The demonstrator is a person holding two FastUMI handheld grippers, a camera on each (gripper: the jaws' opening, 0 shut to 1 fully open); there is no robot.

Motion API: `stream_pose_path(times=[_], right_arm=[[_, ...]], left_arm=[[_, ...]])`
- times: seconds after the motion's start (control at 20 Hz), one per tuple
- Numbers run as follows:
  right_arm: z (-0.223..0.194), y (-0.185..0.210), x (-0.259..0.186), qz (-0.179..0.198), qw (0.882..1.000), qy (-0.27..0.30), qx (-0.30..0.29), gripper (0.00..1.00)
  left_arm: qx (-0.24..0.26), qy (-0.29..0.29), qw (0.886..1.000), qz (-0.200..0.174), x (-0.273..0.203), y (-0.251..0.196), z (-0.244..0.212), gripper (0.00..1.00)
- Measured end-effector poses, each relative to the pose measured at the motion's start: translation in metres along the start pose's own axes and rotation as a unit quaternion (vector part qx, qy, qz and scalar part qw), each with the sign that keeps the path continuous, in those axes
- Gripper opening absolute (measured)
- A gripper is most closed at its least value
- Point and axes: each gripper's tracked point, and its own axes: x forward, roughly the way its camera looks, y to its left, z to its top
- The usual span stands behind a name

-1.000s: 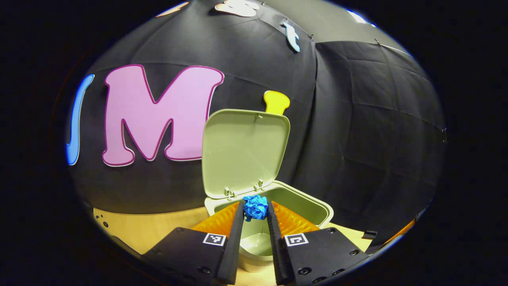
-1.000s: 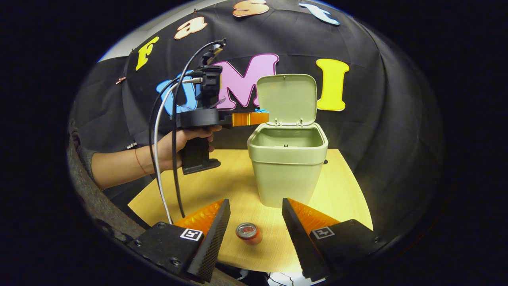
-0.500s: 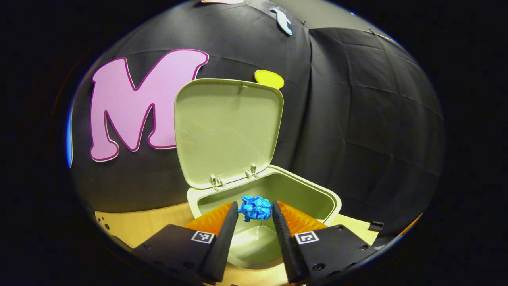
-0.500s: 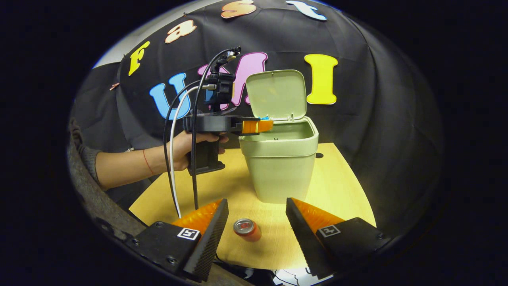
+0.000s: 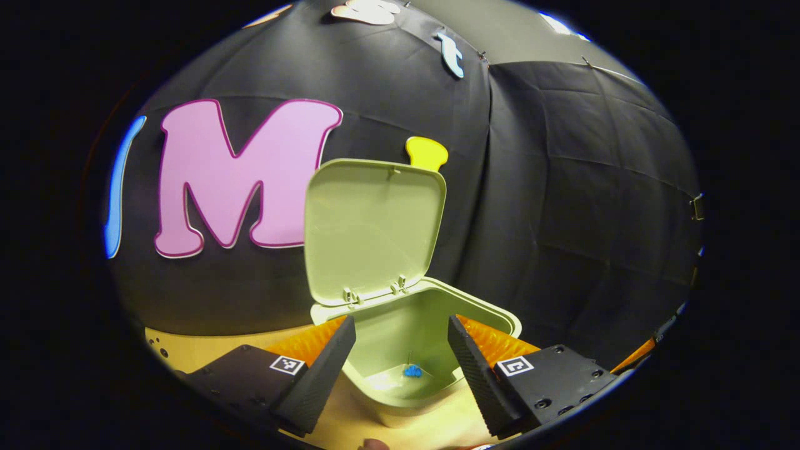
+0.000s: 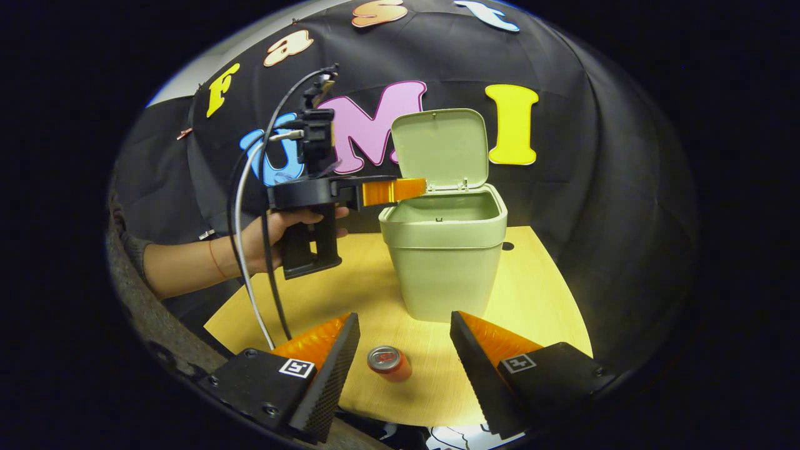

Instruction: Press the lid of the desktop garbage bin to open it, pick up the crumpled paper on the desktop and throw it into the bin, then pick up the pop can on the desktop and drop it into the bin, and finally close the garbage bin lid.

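You had the lid [image 5: 374, 228] raised and the crumpled paper [image 5: 412, 371] inside the bin [image 6: 445, 250]. Both grippers, left gripper [image 5: 400, 340] and right gripper [image 6: 405, 340], stood wide and empty; the pop can [image 6: 389, 363] and lid closure remained.

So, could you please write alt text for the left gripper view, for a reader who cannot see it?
The left claw is open above an open pale green garbage bin, and a small blue crumpled paper lies at the bottom inside. The bin lid stands upright behind the opening, on a wooden desktop.
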Motion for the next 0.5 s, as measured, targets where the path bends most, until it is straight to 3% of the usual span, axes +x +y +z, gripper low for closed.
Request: stream_pose_path(times=[0.5], right_arm=[[-0.044, 0.024, 0.030, 0.044, 0.995, 0.075, -0.051, 0.92]], left_arm=[[-0.026, -0.025, 0.996, 0.084, -0.104, 0.051, -0.002, 0.96]])
